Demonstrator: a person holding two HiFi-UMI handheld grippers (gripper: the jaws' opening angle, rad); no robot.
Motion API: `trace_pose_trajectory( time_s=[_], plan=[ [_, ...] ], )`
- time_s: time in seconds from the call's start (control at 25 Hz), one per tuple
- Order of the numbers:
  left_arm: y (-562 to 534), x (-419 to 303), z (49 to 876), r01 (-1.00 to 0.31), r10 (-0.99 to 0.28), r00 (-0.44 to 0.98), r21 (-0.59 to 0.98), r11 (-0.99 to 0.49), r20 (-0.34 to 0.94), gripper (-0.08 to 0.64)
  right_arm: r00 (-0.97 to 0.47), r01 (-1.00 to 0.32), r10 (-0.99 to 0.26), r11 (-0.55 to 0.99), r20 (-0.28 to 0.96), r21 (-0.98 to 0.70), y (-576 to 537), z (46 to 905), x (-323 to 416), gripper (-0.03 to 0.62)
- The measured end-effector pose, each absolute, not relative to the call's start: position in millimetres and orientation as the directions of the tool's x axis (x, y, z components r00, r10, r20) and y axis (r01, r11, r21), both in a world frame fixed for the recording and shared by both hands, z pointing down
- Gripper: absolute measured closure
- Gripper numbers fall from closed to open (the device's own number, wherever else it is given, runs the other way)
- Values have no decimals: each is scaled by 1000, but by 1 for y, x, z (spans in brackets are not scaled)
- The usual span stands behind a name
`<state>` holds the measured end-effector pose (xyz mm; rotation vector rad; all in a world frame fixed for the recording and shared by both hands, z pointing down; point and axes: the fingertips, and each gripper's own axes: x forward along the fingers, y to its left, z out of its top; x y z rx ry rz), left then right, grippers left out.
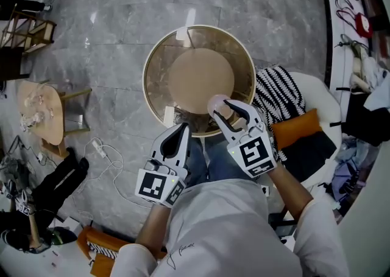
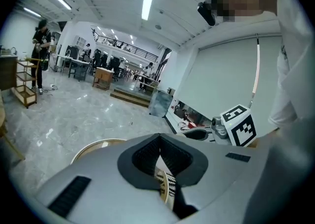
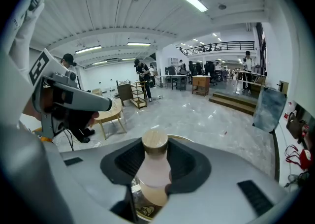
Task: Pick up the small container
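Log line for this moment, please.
right gripper: jaws shut on small container | left gripper: jaws shut, empty | position: over round table, near side

Frosted matt container (image 3: 155, 173), wooden lid (image 3: 154, 141)

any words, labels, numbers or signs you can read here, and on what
No text here can be read.
Script print on the white shirt: too small to read.
On the cubes of the left gripper and right gripper: square marker patterns only, no letters.
On the small container: no label shows.
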<state>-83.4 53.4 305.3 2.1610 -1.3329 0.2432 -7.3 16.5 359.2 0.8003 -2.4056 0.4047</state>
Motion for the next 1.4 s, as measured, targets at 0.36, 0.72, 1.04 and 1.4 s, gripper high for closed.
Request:
trace_pose_trajectory(
  time_s=[0.36, 0.72, 1.04, 1.4],
  plan=[
    [64, -85, 278, -869, -782, 469, 374, -325, 411, 541, -681, -612, -461, 785, 569, -95, 24, 322, -2, 443],
    [70, -87, 252, -873, -808, 453, 371, -316, 377, 542, -694, -609, -465, 787, 549, -103, 32, 292, 10, 443],
    [74, -80, 233, -872, -818, 456, 361, -332, 349, 541, -715, -588, -473, 805, 515, -77, 35, 261, 17, 443],
    [77, -81, 209, -871, -832, 458, 346, -349, 313, 541, -738, -570, -468, 818, 487, -79, 41, 232, 14, 443]
  ],
)
